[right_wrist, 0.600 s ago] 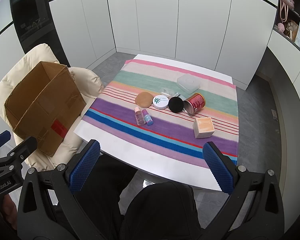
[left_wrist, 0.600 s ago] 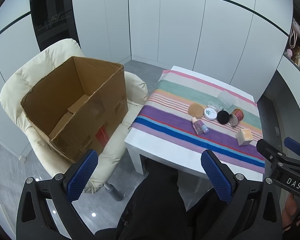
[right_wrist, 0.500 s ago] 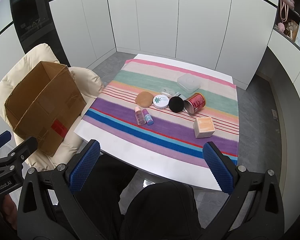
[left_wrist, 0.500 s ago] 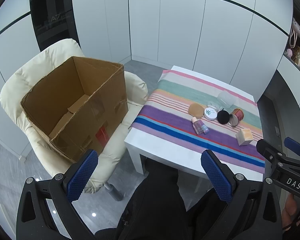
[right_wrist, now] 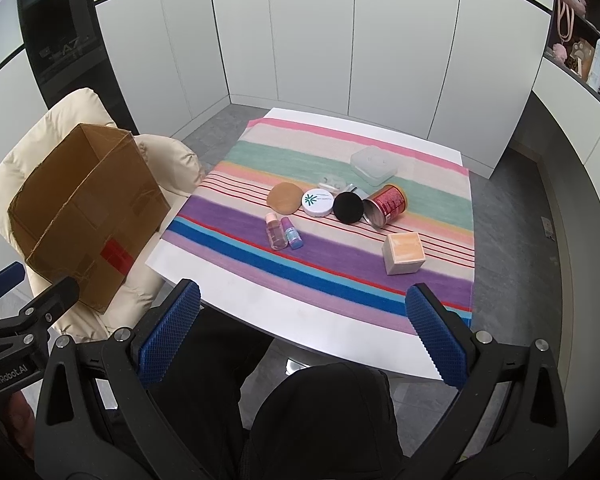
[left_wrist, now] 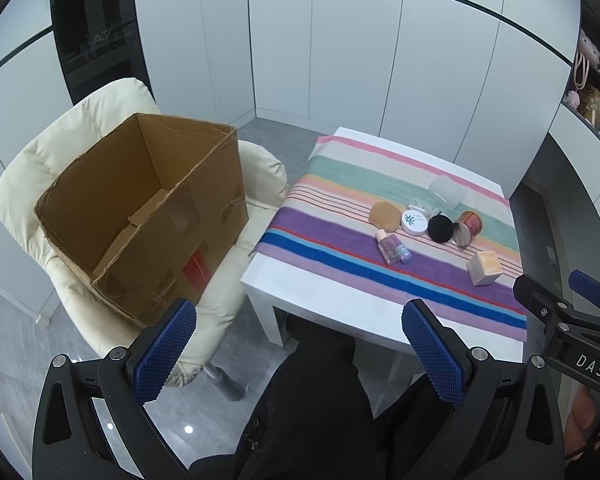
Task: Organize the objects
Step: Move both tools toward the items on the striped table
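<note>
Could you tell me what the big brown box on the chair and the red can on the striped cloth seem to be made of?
The big brown open box looks like matte corrugated cardboard: frayed edges, creases. The red cylindrical can, lying on its side, appears to be metal: shiny silver end, printed wall.

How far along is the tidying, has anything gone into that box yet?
Nothing looks done: the cardboard box on the cream chair shows only its own flaps inside. Nothing is in hand: the left gripper and right gripper both hang open and empty. Left on the striped cloth: the red can, cube box, two small bottles, round compact, both puffs and the clear case.
</note>
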